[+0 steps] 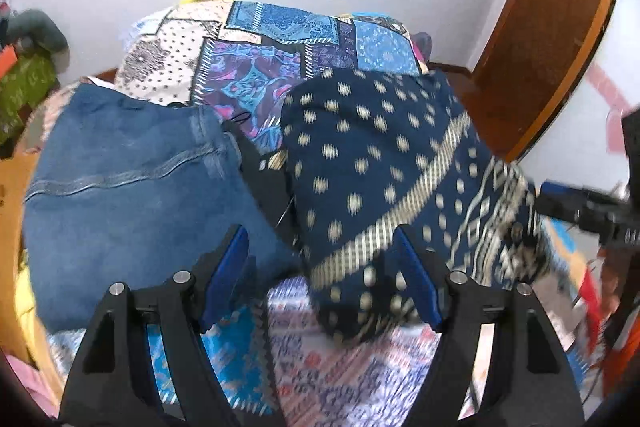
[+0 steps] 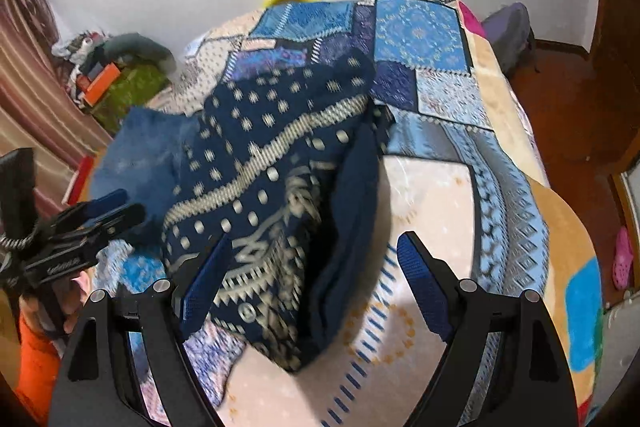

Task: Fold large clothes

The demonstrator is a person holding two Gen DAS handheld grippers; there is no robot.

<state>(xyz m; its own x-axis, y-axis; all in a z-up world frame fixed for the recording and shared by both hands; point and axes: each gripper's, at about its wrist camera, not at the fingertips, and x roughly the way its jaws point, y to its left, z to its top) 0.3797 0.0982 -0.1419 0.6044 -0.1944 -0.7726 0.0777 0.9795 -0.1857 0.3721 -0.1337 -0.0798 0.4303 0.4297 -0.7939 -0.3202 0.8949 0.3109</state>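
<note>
Approach step: both hand-held grippers, left point(image 1: 320, 267) and right point(image 2: 312, 275), hover spread and empty over the patterned navy garment point(image 1: 372, 155) on the bed point(image 2: 432, 195). Jeans point(image 1: 132, 179) lie at its 9 o'clock. The next move likely calls for pinching the garment's near edge.

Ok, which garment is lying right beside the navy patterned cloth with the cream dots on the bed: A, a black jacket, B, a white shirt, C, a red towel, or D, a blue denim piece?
D: in the left wrist view a blue denim piece lies on the patchwork bedspread just left of the navy patterned cloth; no red towel, white shirt or black jacket lies beside it.
</note>
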